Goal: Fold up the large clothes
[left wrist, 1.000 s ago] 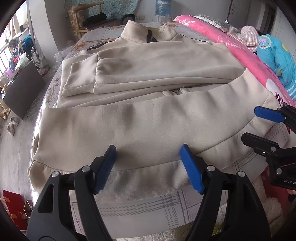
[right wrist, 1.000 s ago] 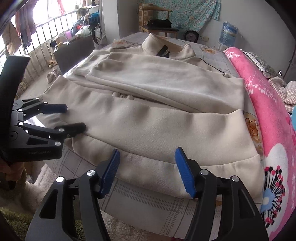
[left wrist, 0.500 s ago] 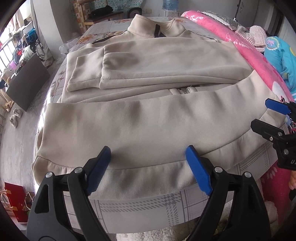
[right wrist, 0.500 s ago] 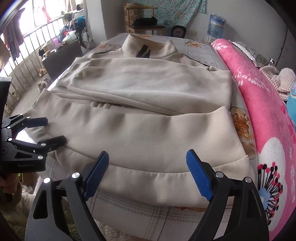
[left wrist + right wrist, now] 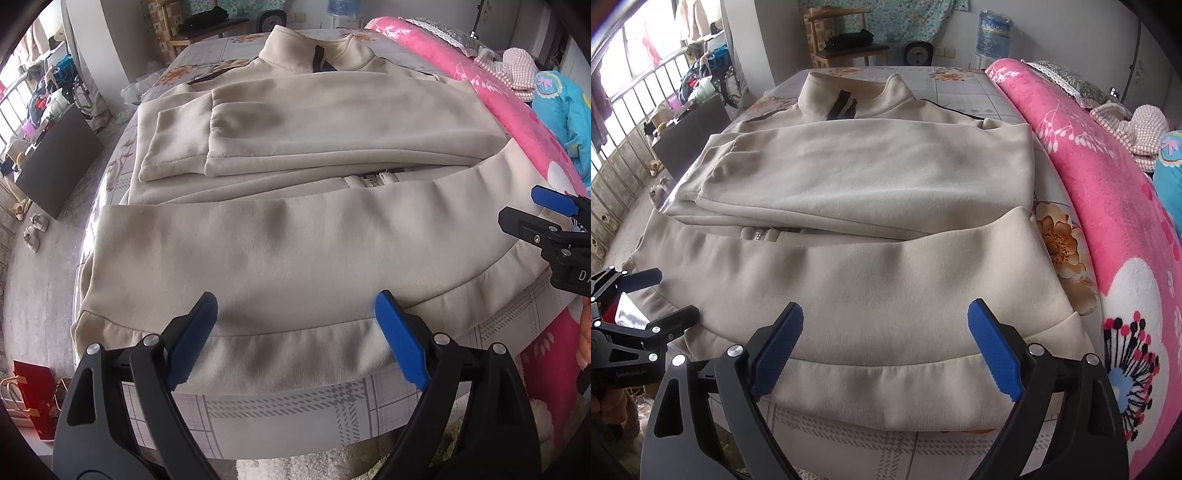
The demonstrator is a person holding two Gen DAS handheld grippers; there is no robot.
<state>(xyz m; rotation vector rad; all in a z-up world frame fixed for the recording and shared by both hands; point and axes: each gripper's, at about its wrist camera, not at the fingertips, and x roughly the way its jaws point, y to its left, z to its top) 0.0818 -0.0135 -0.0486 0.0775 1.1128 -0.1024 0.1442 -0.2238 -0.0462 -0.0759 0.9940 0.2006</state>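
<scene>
Indoors | bed (image 5: 280, 417) checked sheet | pink blanket (image 5: 1108, 206) | window railing (image 5: 635, 122)

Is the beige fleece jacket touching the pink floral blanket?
Apart. In the right wrist view, bare flowered bedsheet separates the beige fleece jacket from the pink floral blanket.

Daylit room. Barred window (image 5: 635, 99) on the left, clutter beneath it. Wooden chair (image 5: 846, 40) against the far wall, patterned curtain (image 5: 886, 18) behind it, water jug (image 5: 995, 31) to its right. Grey floor (image 5: 40, 280).
</scene>
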